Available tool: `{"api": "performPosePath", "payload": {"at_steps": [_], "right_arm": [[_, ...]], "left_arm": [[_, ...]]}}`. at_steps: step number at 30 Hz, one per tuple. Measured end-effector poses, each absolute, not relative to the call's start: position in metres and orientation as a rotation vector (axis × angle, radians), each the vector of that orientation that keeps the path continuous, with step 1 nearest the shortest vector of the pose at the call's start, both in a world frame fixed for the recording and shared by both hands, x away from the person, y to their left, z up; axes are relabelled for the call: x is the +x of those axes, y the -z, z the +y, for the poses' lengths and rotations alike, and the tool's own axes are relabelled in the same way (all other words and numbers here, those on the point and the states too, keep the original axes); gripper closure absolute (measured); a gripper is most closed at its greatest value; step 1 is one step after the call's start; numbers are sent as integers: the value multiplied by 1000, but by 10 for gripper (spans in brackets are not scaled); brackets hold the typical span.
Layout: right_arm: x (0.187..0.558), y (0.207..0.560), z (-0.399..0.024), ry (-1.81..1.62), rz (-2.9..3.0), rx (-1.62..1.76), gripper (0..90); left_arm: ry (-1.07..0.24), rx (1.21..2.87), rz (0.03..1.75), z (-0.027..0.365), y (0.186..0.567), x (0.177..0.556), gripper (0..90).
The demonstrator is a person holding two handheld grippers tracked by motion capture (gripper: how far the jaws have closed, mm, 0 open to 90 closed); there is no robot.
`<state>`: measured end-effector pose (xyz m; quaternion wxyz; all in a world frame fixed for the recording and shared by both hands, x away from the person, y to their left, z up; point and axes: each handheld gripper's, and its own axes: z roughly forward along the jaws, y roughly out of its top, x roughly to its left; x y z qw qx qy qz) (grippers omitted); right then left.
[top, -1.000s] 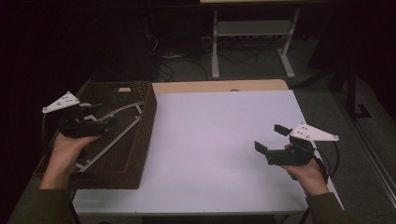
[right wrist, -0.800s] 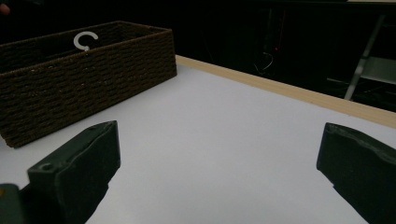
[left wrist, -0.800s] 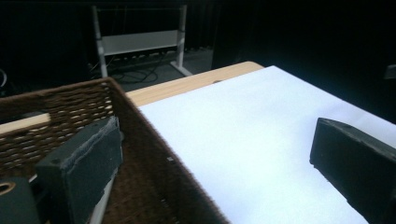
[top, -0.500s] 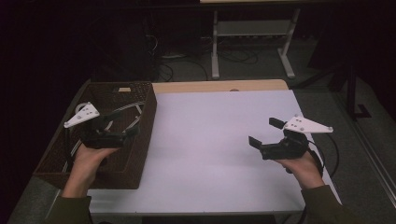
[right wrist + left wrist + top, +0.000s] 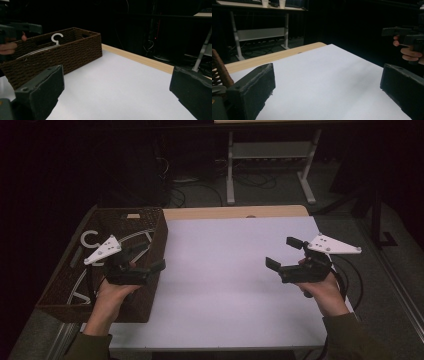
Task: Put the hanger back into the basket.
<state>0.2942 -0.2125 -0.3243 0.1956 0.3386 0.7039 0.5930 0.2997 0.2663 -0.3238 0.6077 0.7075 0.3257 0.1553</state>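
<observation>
Two tools were held with jaws spread wide and empty. Left tool (image 5: 146,258) hovered at the brown woven basket (image 5: 155,237) at the surface's (image 5: 225,270) left edge; right tool (image 5: 284,256) was well apart. White hangers (image 5: 90,240) (probable target) lay inside, long axis along the basket's length, hook at the far end, nearer the left tool.

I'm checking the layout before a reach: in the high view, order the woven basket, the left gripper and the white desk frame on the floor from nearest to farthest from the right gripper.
1. Left gripper, across the table, over the basket's edge.
2. Woven basket, at the table's left side.
3. White desk frame, on the floor beyond the table.

Measured from the right gripper.
</observation>
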Motion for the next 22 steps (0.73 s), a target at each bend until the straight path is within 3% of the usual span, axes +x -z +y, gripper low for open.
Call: {"api": "performPosePath", "payload": {"at_steps": [22], "right_arm": [[291, 314, -215, -1712, 1943, 905, 0]], "left_arm": [[-355, 1638, 745, 267, 333, 298, 0]]}}
